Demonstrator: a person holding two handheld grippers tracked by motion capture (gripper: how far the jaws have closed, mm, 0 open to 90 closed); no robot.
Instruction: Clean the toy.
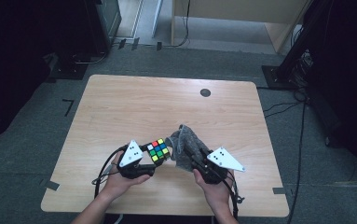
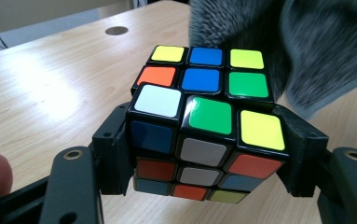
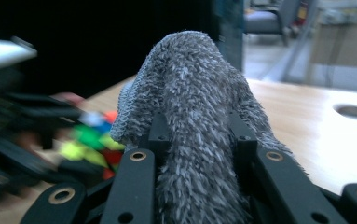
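Grey fuzzy cloth (image 1: 184, 145): bunched and pinched between the closed-in jaws of the right gripper (image 1: 191, 156), held up off the wooden table (image 1: 134, 105) near its front edge, right of centre. Multicoloured puzzle cube (image 1: 158, 150): clamped on two opposite sides by the left gripper (image 1: 149, 161), jaws narrowed onto it, stickers mixed, top layer slightly twisted. Cloth hangs just beside the cube's right far side; contact cannot be told.

You see a black-framed plastic puzzle cube (image 2: 204, 126) with white, green, yellow, blue, orange and red square stickers, a fuzzy grey cloth (image 3: 190, 121), and a light wooden table (image 1: 134, 107) with fine grain.
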